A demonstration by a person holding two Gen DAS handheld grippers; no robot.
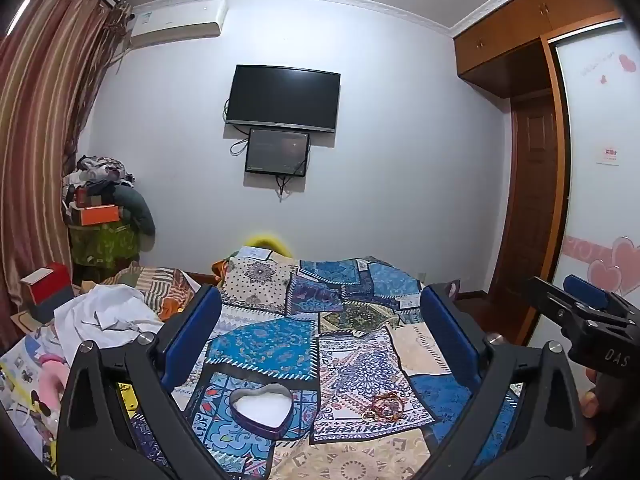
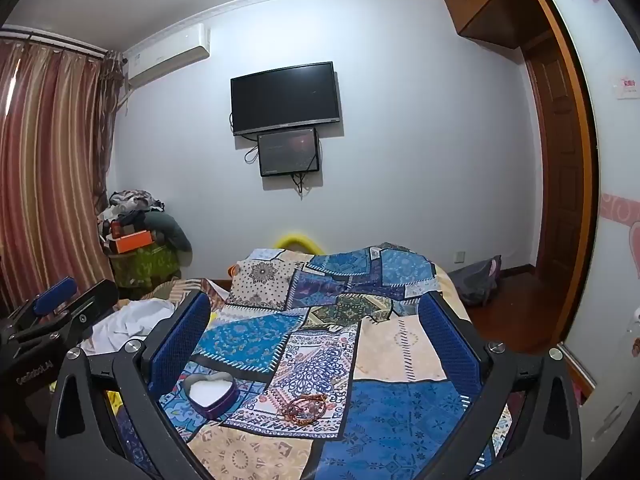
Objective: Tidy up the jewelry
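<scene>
A heart-shaped tin box (image 1: 261,403) with a white lining lies open on the patchwork bedspread (image 1: 360,292); it also shows in the right wrist view (image 2: 212,393). A small heap of brown bead bracelets (image 1: 383,403) lies to its right, also seen in the right wrist view (image 2: 305,405). My left gripper (image 1: 320,320) is open and empty, held above the bed behind the box. My right gripper (image 2: 314,326) is open and empty, above the bed behind the bracelets. Each gripper shows at the edge of the other's view: the right one (image 1: 580,312) and the left one (image 2: 60,304).
White clothing (image 1: 104,316) and clutter lie on the bed's left side. A pile of clothes and boxes (image 1: 104,208) stands in the far left corner by the striped curtain (image 1: 36,140). A TV (image 1: 282,98) hangs on the far wall. A wooden wardrobe and door (image 1: 536,208) are at right.
</scene>
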